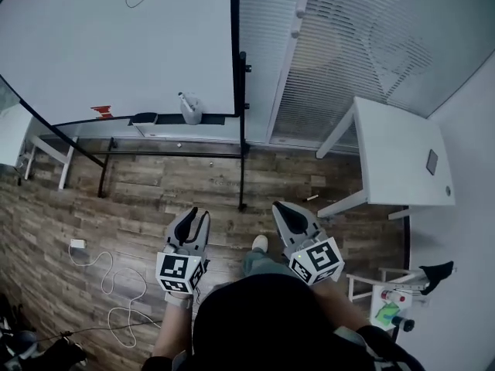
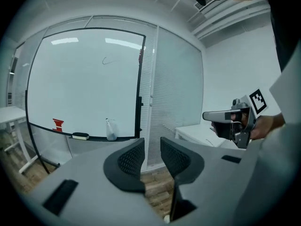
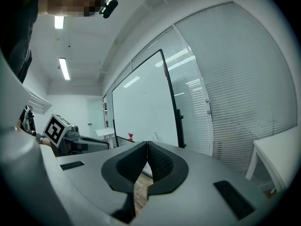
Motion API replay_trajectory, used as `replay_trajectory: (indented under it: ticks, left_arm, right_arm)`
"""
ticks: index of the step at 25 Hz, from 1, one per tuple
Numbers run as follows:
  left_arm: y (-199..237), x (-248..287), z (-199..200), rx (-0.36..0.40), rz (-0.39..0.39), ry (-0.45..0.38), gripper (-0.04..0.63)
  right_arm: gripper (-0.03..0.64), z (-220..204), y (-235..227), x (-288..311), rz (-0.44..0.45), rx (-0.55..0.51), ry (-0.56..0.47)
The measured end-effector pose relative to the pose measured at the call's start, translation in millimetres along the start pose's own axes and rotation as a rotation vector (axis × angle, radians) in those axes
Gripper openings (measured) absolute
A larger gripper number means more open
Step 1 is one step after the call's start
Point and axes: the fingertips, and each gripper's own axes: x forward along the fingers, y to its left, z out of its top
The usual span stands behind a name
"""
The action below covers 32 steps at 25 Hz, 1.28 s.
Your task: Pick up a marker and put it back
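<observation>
**Marker in its cup, both tools empty**

On the whiteboard's (image 1: 116, 45) ledge a black eraser (image 1: 145, 117) lies left of a clear cup (image 1: 192, 115) in which the marker (image 1: 186, 100) stands. Well apart from them, above the wooden floor (image 1: 139, 199), the left tool (image 1: 199, 215) has its jaws parted around nothing. The right tool (image 1: 283, 208) is closed and empty.
</observation>
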Motion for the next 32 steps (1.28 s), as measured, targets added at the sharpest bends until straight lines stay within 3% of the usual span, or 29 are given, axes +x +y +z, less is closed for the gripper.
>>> replay_trajectory:
  ticks: [7,17,32]
  left_arm:
    - [26,85,33,0.028,0.071,0.018,0.107]
    - [104,163,54,-0.030,0.149,0.027,0.107]
    - [249,279,50,-0.032,0.123,0.081,0.126]
  right_arm:
    - [0.029,17,-67,59,0.047,0.013,0.026]
    - [0.029,29,-111,139,0.041,0.038,0.071]
    - [0.029,34,-132,275,-0.094,0.041,0.108]
